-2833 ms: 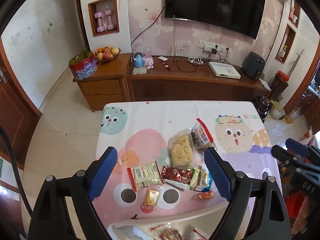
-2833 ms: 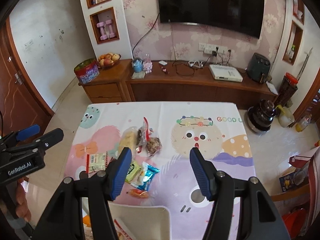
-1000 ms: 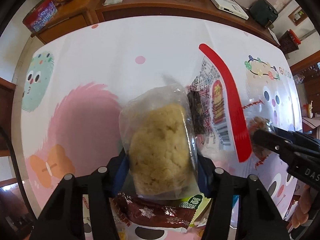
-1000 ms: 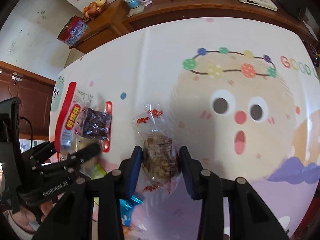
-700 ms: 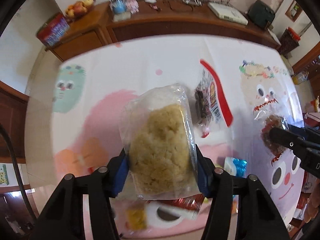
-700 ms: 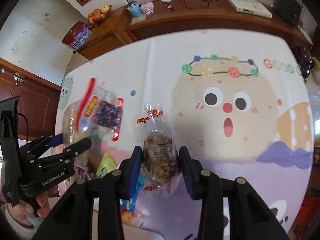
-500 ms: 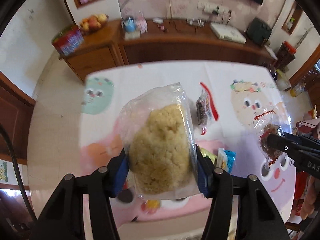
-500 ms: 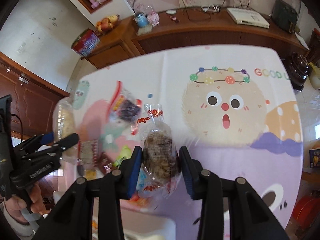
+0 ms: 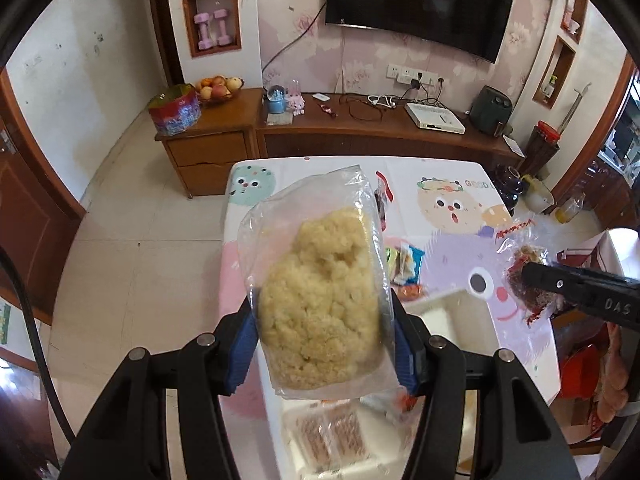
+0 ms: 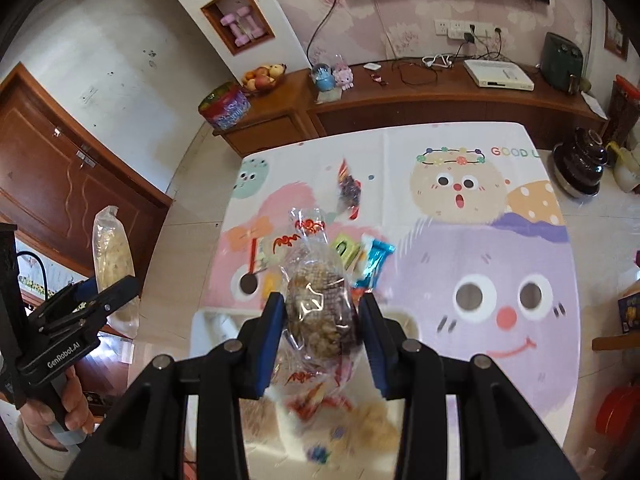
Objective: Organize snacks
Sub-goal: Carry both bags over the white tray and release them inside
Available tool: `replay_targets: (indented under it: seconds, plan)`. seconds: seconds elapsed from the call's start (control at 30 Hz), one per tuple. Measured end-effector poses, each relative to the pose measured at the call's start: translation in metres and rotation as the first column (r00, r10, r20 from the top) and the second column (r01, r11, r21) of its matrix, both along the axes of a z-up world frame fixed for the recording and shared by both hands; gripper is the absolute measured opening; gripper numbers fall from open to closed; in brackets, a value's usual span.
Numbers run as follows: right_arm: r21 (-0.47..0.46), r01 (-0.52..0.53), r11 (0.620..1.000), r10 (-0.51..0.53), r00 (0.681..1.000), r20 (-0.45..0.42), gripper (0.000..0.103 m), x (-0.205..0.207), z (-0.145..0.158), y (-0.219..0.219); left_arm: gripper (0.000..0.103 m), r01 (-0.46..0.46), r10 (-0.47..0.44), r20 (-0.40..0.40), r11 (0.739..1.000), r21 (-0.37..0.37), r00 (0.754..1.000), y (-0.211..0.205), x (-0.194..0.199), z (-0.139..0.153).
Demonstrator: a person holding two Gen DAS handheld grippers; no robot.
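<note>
Directly under both grippers sits a white bin (image 9: 460, 312), its rim just below the fingertips; blurred wrapped snacks lie inside it, orange-brown packets (image 9: 332, 436) nearest the left gripper.

The left gripper (image 9: 324, 344) is clamped on a clear bag of pale yellow puffed cake (image 9: 320, 304), blue pads pressing both sides, the bag standing up past the fingertips. The right gripper (image 10: 322, 320) is likewise closed on a clear bag of brown nutty snack (image 10: 320, 308) with red print on its wrapper.

Only the right wrist view shows the hand (image 10: 70, 400) on the left gripper's handle, and that the yellow bag hangs out beyond the table's left edge, over the floor. Only the left wrist view shows the right gripper side-on, its brown bag held over the table's right part.

Beyond the fingertips, loose snacks remain on the cartoon tablecloth (image 10: 480, 260): a green packet (image 10: 346, 248), a blue packet (image 10: 374, 260), and further off a red-edged packet of dark pieces (image 10: 348, 190). The far half of the cloth is bare.

Past the table's far edge lies a strip of tiled floor (image 9: 132, 240), then a wooden cabinet (image 9: 360, 132) along the wall.
</note>
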State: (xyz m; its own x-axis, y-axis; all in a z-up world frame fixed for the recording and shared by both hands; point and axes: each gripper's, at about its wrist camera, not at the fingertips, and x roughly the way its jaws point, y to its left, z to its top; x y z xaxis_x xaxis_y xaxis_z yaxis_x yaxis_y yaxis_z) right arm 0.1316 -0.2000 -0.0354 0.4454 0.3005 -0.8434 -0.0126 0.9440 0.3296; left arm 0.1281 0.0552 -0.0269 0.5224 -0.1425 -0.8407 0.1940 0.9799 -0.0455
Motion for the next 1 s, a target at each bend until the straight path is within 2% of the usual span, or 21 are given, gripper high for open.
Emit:
replay_targets:
  seconds: [0.1, 0.37, 0.5, 0.6, 1.0]
  plan:
    - [-0.016, 0.012, 1.0, -0.012, 1.0, 0.007, 0.039, -0.027, 0.007, 0.01, 0.056, 0.013, -0.014, 0.008, 0.999, 0.038, 1.0, 0.0, -0.027, -0.003]
    - [-0.123, 0.056, 0.991, -0.048, 0.997, 0.063, 0.039, -0.077, 0.017, 0.033, 0.056, 0.025, -0.025, -0.045, 1.0, 0.007, 0.999, -0.007, -0.068, -0.024]
    - [-0.178, 0.094, 0.979, -0.079, 0.993, 0.089, 0.039, -0.095, 0.017, 0.041, 0.056, 0.02, -0.019, -0.02, 0.999, 0.026, 1.0, -0.015, -0.081, -0.025]
    - [-0.212, 0.098, 0.972, -0.079, 0.992, 0.098, 0.039, -0.104, 0.016, 0.049, 0.056, 0.017, -0.017, -0.001, 0.999, 0.04, 1.0, -0.017, -0.089, -0.025]
    - [-0.248, 0.078, 0.966, -0.061, 0.995, 0.079, 0.039, -0.116, 0.009, 0.068, 0.056, 0.042, -0.04, -0.036, 0.998, 0.055, 0.999, -0.018, -0.097, -0.032]
